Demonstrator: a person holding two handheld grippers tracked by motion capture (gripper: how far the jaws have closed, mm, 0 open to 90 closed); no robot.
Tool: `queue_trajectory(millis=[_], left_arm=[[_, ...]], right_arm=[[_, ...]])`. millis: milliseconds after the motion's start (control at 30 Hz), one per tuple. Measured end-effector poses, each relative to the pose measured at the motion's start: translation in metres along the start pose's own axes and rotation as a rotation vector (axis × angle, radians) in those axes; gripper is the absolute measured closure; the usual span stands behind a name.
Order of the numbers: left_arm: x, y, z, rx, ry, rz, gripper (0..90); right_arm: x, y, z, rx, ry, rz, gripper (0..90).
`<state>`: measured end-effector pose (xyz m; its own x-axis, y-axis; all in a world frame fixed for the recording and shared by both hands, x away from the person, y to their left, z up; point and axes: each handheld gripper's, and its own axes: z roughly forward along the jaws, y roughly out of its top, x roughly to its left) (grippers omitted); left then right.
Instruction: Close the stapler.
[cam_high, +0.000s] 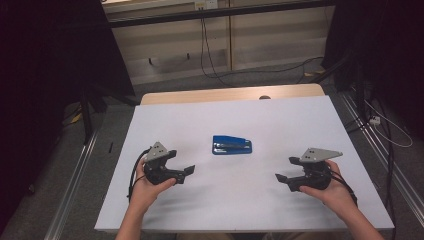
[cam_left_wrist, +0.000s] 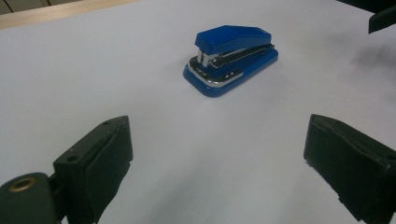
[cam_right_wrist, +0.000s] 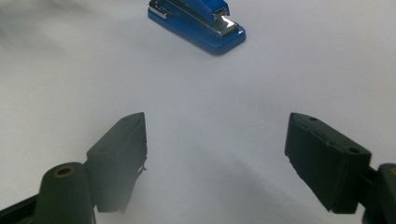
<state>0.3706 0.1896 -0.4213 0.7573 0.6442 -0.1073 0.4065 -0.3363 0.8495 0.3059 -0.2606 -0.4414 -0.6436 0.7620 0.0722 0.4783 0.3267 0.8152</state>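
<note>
A small blue stapler (cam_high: 232, 145) with silver metal parts lies closed at the middle of the white table top (cam_high: 280, 120). My left gripper (cam_high: 188, 171) is held low at the front left and points right toward the stapler (cam_left_wrist: 230, 57); its jaws stand wide apart with nothing between them. At the front right my right gripper (cam_high: 280, 179) points left, short of the stapler (cam_right_wrist: 198, 22), and its jaws are also spread with only bare table between them. Both grippers are well apart from the stapler.
A wooden strip (cam_high: 230, 94) runs along the table's far edge. Beyond it are a carpeted floor, cables (cam_high: 210, 60) and a pale wall unit. Dark stands and metal rails flank the table on both sides.
</note>
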Motion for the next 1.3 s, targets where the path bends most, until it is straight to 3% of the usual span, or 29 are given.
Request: queue_trajectory(millis=[500,1033,1300], left_arm=[[0.007,-0.018,-0.024,0.005,0.025,-0.006,7.9],[0.011,-0.037,-0.043,0.025,0.026,-0.040,7.9],[0.013,-0.037,-0.043,0.023,0.024,-0.046,7.9]], right_arm=[[0.002,-0.016,-0.021,-0.016,-0.012,0.002,20.0],[0.005,-0.021,-0.027,-0.018,-0.009,-0.014,18.7],[0.005,-0.020,-0.027,-0.028,-0.005,-0.015,18.2]])
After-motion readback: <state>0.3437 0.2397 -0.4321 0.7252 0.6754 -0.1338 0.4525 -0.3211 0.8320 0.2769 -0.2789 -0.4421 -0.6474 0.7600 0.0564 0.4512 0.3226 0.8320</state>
